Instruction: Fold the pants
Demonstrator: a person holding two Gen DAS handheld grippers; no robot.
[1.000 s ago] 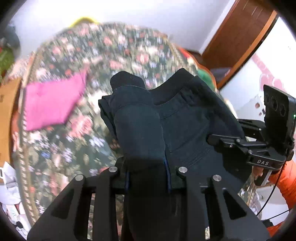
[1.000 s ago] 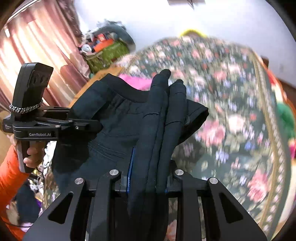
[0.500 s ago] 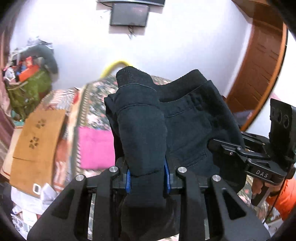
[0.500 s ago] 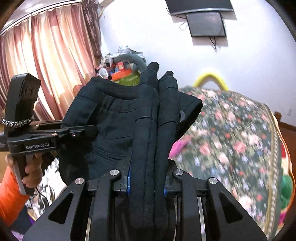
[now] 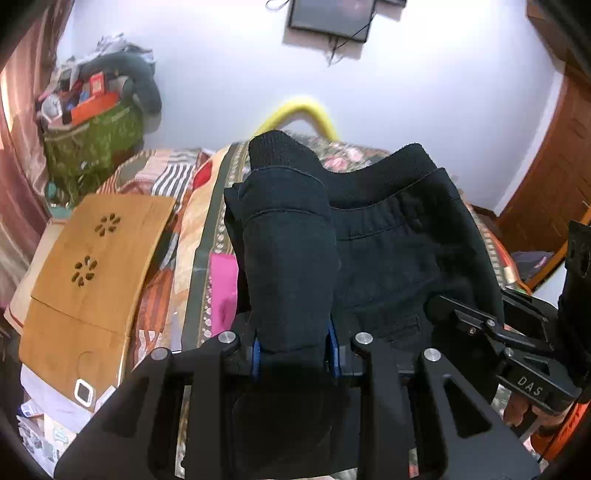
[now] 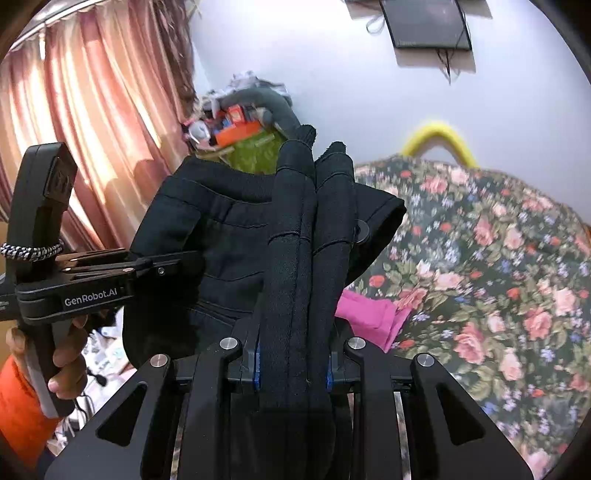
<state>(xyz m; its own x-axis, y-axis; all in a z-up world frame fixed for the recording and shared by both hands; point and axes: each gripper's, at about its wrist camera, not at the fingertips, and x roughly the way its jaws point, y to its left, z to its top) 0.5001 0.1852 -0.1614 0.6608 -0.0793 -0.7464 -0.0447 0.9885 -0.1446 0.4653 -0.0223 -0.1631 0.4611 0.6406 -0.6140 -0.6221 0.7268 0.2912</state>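
A pair of black cotton pants [image 5: 388, 258] with a ribbed elastic waistband hangs in the air above a bed, held between two handheld black grippers. The left gripper [image 5: 293, 350] is clamped on a thick bunched fold of the dark fabric, which fills the gap between its blue-edged fingers [image 5: 255, 356] and rises up and away from the camera. The right gripper [image 6: 291, 363] likewise pinches a doubled roll of the same garment between its fingers [image 6: 257, 363], the cloth standing upright in two ridges. In the left wrist view the right gripper shows at the right edge, its body marked "DAS"; in the right wrist view the left gripper appears at the left, gripped by a bare hand [image 6: 66, 354] with an orange sleeve [image 6: 18, 398]. Beneath the pants lies a dark floral bedspread [image 6: 480, 266], with a folded bright pink cloth [image 6: 373, 317] on it, near the grippers. To the far left stand pink curtains [image 6: 92, 110] and a green bag heaped with clutter [image 5: 92, 133]; a wooden board with flower-shaped cutouts [image 5: 88, 266] rests at the left of the bed. A yellow curved tube [image 5: 299, 110] arcs against the white wall at the far side, below a dark wall-mounted screen [image 6: 428, 22].
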